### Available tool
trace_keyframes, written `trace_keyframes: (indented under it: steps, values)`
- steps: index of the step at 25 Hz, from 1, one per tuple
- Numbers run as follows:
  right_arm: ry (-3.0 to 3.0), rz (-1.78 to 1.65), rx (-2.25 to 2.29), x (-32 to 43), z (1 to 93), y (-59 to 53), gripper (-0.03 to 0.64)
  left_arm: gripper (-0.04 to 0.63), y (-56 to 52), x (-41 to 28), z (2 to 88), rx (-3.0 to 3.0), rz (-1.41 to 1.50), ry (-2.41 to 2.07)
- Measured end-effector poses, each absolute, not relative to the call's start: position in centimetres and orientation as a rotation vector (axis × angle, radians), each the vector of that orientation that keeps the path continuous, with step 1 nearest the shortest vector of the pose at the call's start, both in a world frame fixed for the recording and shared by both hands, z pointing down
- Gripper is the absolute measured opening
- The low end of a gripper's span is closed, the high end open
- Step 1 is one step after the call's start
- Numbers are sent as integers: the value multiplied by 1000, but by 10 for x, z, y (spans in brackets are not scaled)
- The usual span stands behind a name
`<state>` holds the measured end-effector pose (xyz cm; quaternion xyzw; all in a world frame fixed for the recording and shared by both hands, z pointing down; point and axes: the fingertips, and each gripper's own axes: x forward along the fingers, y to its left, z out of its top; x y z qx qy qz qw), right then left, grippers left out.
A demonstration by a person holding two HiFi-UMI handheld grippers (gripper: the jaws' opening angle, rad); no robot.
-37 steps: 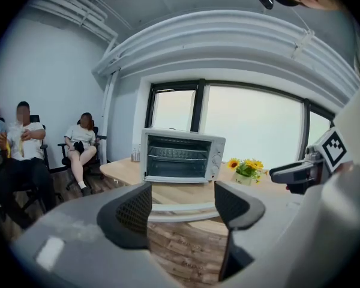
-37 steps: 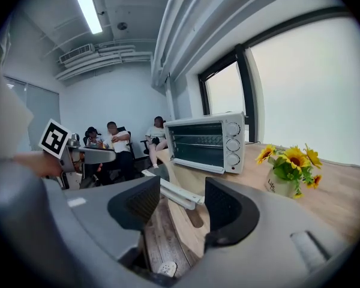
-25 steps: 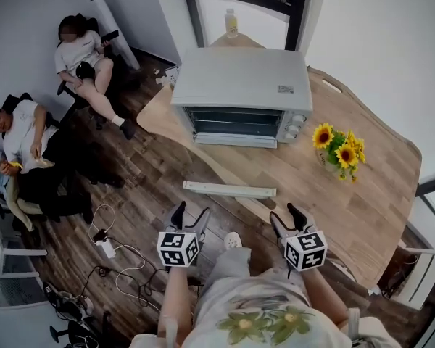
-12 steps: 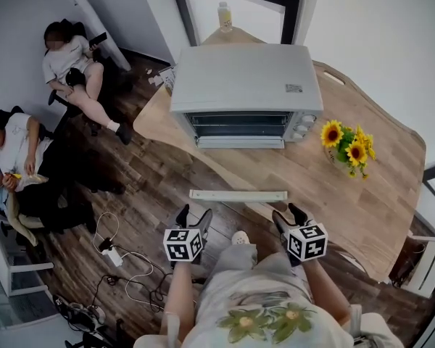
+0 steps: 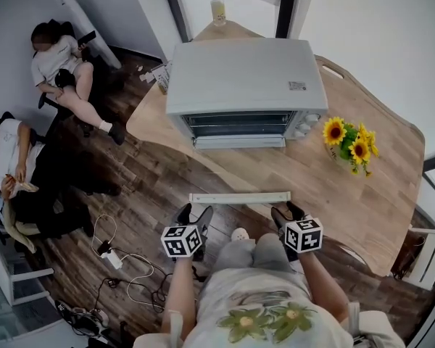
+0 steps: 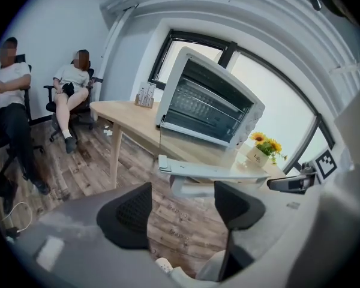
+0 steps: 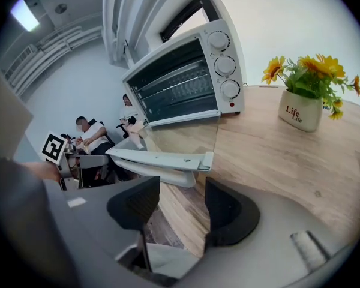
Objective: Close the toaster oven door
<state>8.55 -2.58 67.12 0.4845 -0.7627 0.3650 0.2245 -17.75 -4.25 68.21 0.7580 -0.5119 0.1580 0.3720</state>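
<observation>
Nearest to the person, the left gripper (image 5: 192, 212) and the right gripper (image 5: 288, 212) are both held low in front of the body. Each has its jaws wide apart, and in the gripper views nothing is between them. Just beyond the jaws is the white handle (image 5: 239, 197) of the oven door (image 5: 239, 171). The door is fully open and lies flat, with its glass pane reaching from the handle back to the oven (image 5: 246, 75). The left end of the handle is beyond the edge of the table (image 5: 362, 209), above the floor. I think the step now is to reach the handle, as neither gripper touches it yet. To do it well, each gripper should meet the handle near its own end, from below or with the jaws around the bar. Both should then lift together, so that the door turns evenly on its hinge at the bottom of the oven. The last push should be gentle, because a hard one may slide the oven back. Flowers (image 5: 351, 151) stand to the right of the oven, well apart from the door's way. Farther left, two people (image 5: 58, 56) sit on chairs.
</observation>
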Motion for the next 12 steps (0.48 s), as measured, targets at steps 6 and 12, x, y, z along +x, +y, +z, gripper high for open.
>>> trace_keyframes:
  steps: [6,12]
  values:
    - [-2095,1105,1389,89,688,-30,224,327,-51,-173,692,1945,401,-1279]
    - [-2106,1111,1400,89,694,-37,201,324,-55,-173,696,1962,422,-1272]
